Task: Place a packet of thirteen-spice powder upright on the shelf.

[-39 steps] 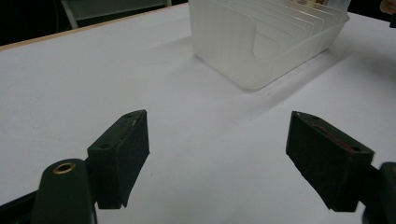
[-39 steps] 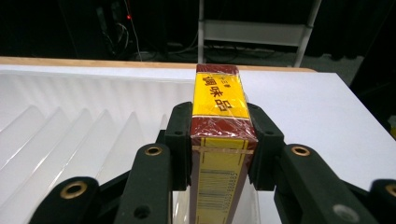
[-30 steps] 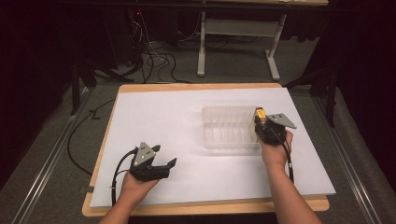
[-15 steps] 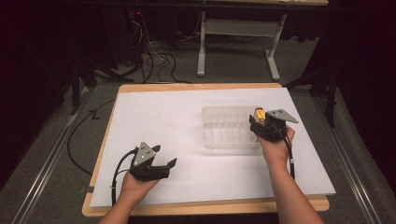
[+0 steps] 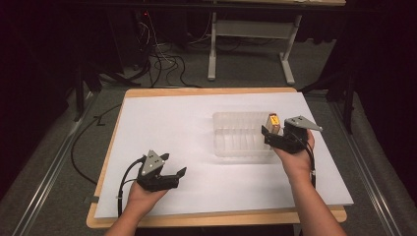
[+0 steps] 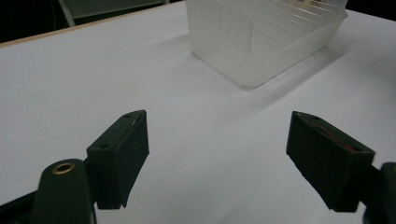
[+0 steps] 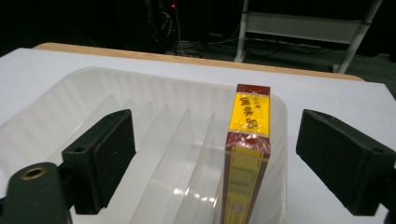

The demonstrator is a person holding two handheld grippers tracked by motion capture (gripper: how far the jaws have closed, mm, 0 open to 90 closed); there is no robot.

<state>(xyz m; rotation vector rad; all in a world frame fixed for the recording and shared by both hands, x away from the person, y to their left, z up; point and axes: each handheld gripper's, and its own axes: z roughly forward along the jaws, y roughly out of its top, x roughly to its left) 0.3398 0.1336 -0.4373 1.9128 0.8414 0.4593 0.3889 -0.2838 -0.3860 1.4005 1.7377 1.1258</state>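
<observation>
Over the right end of the clear ribbed tray [image 5: 241,140], my right tongs [image 7: 212,161] have just been opening; the jaws stand wide, clear of the red-and-yellow box [image 7: 247,140] that stands on edge in the tray's rightmost slot between them. Near the surface's front edge, left of the tray, my left tongs [image 6: 217,163] hover partly open, holding nothing above the white surface [image 5: 172,123].

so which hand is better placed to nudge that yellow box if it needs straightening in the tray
Right. The right tongs hang open just above the yellow box, which stands on edge in the end slot of the clear tray. The left tongs sit open near the table's front edge, well away from the tray.
</observation>
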